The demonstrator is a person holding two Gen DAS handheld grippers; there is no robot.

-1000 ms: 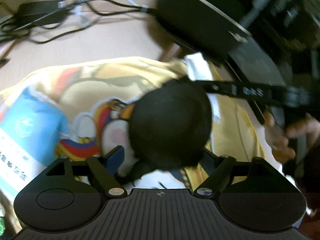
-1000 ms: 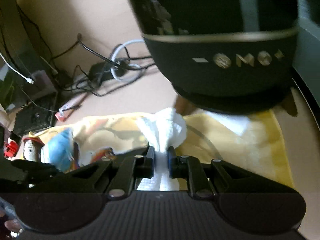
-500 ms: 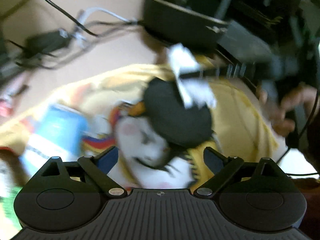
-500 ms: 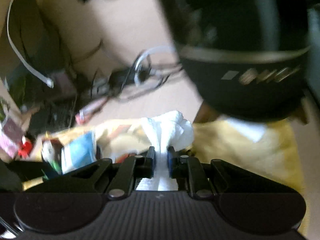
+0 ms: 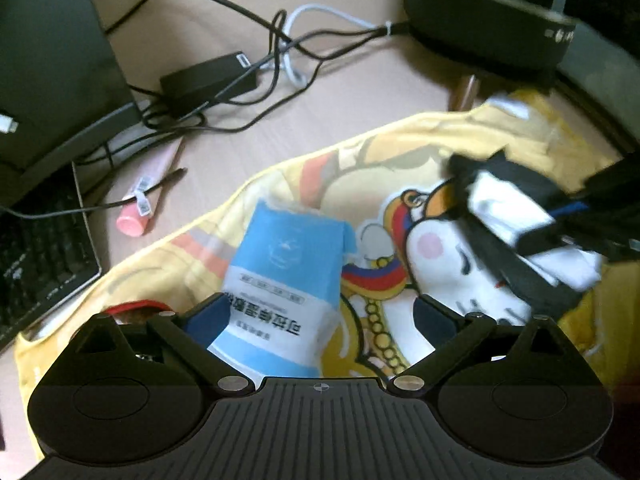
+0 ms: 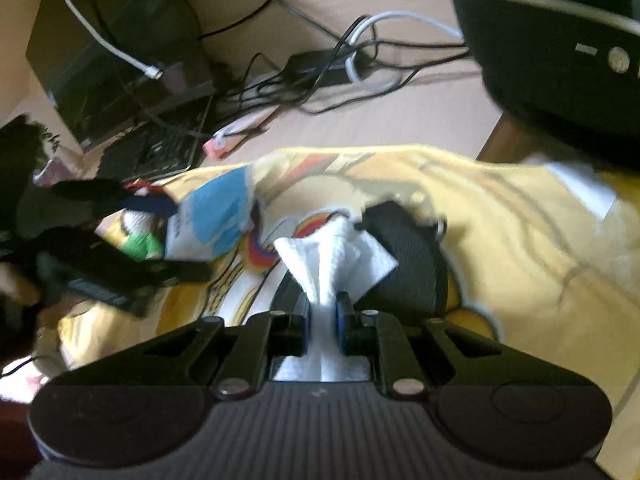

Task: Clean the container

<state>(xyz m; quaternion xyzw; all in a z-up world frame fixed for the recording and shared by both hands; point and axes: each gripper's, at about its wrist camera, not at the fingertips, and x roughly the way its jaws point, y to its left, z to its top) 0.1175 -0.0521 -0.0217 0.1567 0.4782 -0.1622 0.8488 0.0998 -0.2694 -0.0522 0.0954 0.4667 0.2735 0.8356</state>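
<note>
Wipe in my right gripper (image 6: 322, 316), black container (image 6: 404, 252) dead ahead.

My right gripper is clenched on the white wipe (image 6: 332, 256), the container lying on the yellow cloth (image 6: 520, 240) at one o'clock, touching it; my left gripper (image 5: 322, 316) gapes empty, container at two o'clock.

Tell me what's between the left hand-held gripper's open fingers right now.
In the left wrist view, the left hand-held gripper frames the blue-and-white packet lying on the yellow cartoon cloth; otherwise only cloth shows there.
</note>
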